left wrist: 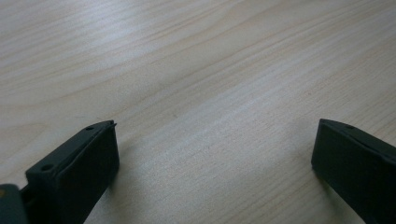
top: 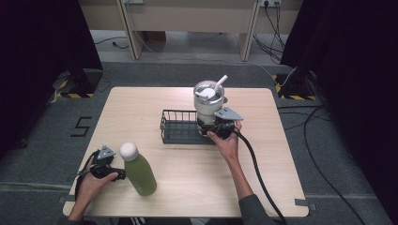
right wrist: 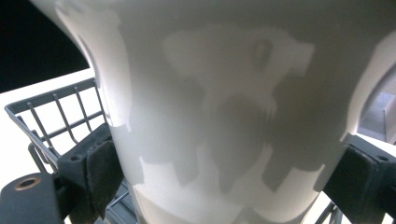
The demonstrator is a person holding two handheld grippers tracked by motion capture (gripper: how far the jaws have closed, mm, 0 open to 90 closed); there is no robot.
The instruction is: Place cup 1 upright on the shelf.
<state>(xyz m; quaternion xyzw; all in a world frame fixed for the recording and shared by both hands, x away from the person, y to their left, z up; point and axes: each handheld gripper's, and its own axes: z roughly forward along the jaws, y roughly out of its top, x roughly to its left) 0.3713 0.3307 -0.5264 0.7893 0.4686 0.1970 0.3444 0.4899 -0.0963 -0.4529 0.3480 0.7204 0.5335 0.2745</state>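
A white tumbler (top: pixel 209 101) with a clear lid and a white straw stands upright at the right end of a black wire basket (top: pixel 178 129) in the middle of the table. My right gripper (top: pixel 213 126) is shut on its lower body. In the right gripper view the tumbler (right wrist: pixel 224 116) sits between both pads (right wrist: pixel 100 172) of the right gripper (right wrist: pixel 224 172), with basket wires (right wrist: pixel 56 112) behind and below it. Whether its base rests on the basket floor is hidden. My left gripper (top: pixel 107 164) is at the front left, just left of a green bottle (top: pixel 138 171) with a white cap. The left gripper (left wrist: pixel 215 140) is open over bare wood.
The light wooden table (top: pixel 263 183) has its front edge close to both forearms. A black cable (top: pixel 256 164) trails from the right gripper across the front right. Dark curtains, floor cables and desk legs lie beyond the far edge.
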